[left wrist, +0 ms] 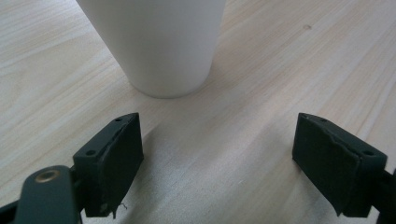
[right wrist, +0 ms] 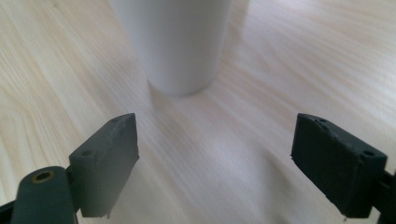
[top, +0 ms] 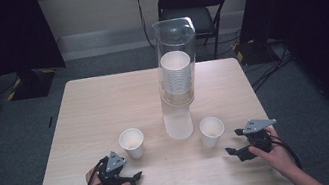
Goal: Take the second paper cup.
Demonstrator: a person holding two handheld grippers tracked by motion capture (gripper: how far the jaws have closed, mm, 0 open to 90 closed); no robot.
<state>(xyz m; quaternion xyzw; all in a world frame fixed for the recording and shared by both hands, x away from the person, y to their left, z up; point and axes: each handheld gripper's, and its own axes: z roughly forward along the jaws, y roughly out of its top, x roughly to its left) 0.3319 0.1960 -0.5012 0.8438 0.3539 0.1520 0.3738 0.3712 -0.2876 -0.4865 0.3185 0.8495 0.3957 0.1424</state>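
White paper cups (top: 132, 142) (top: 211, 130) near the wooden table's (top: 99, 108) front edge stood ungrasped; both released grippers (top: 135, 178) (top: 233, 143) needed centring around each cup before clenching gently.

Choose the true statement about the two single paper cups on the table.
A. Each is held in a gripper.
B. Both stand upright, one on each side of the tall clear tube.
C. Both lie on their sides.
B: the left cup and the right cup stand with mouths up on either side of the clear tube, and both grippers are short of them.
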